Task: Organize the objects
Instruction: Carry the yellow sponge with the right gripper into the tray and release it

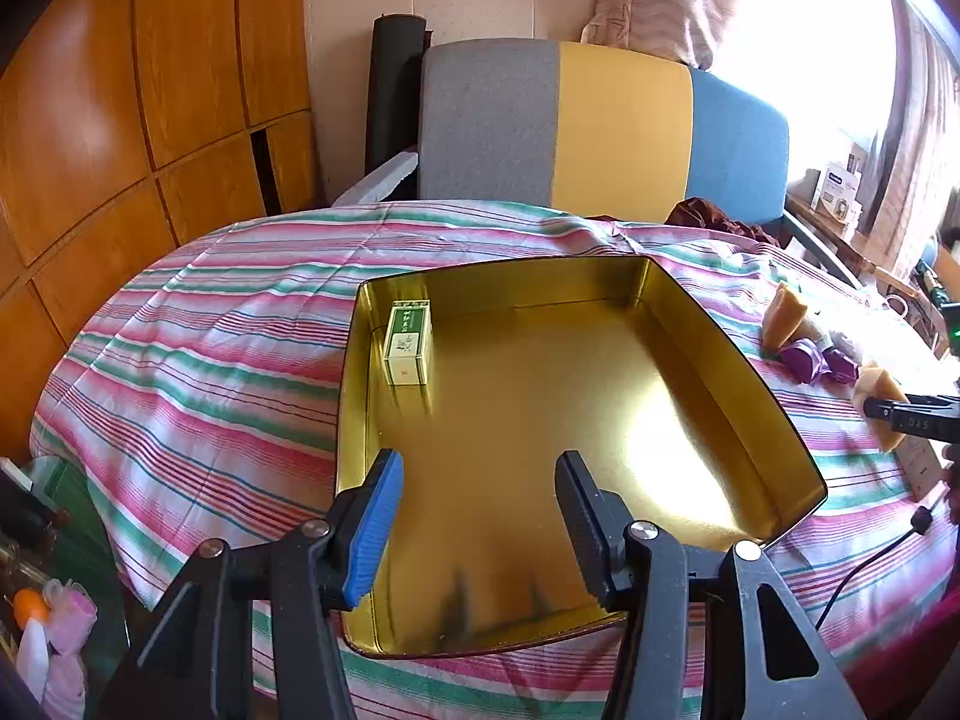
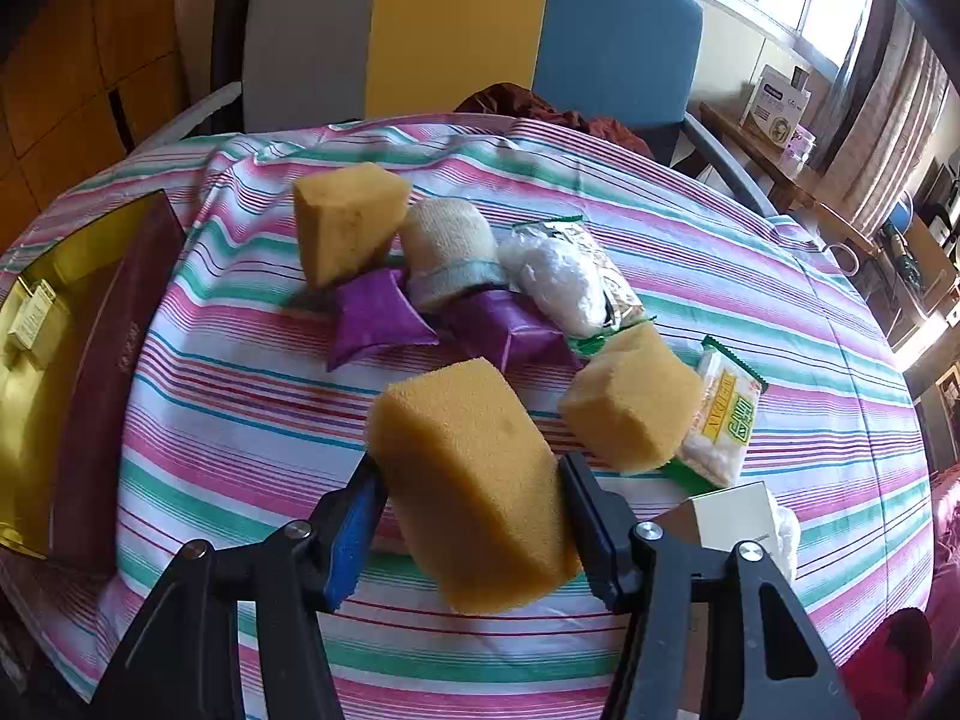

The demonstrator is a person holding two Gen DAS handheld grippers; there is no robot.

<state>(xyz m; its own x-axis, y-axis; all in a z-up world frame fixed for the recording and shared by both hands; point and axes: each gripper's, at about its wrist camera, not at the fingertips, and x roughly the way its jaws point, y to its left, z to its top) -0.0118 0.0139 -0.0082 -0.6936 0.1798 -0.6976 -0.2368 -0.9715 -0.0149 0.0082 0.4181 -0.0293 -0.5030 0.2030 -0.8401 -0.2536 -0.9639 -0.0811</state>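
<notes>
Progress is judged early: only a small green-and-white carton (image 1: 408, 342) is lodged in the gold rectangular tin (image 1: 744, 372), over which the left gripper (image 1: 477, 528) is held unclenched, while a yellow sponge block (image 2: 474, 480) is clamped in the right gripper (image 2: 468, 531) and the remaining sponges, purple sachets (image 2: 375, 315) and wrapped packets (image 2: 723, 420) are left on the striped cloth (image 2: 750, 276).

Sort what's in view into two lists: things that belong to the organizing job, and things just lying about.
Job:
- gold tin
- green box already inside it
- sponge clamped in the right gripper
- two loose sponges
- purple pouches
- snack packet
- left gripper, open over the tin

Lying about:
- chair
- dark red cloth
- cable
</notes>
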